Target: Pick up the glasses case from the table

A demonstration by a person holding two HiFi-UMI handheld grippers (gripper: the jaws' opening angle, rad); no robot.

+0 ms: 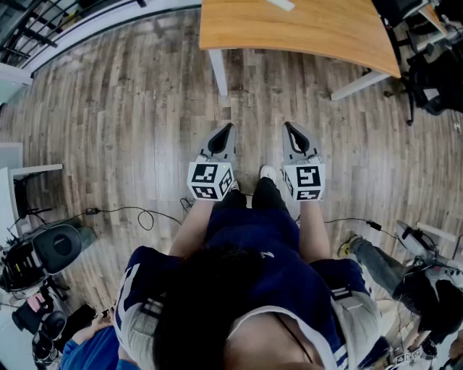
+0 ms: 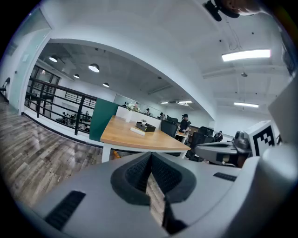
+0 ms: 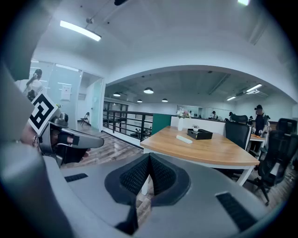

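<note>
Both claws are idling: the left gripper and right gripper are sitting fully closed on nothing, side by side over the plank floor. The approach is seemingly just starting; next they are needing to travel toward twelve o'clock and open. A wooden table is standing there, carrying what is probably the white glasses case, with a black tray at its two o'clock.

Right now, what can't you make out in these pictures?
- Glasses case, presumably the white oblong on the table: too small in both tool views to be sure.
- Head view: the top edge cuts off most of the table. Only a white sliver shows there.
- Black tray: contents too small to tell, right tool view.
- Floor beneath the person: hidden by their body, head view.
</note>
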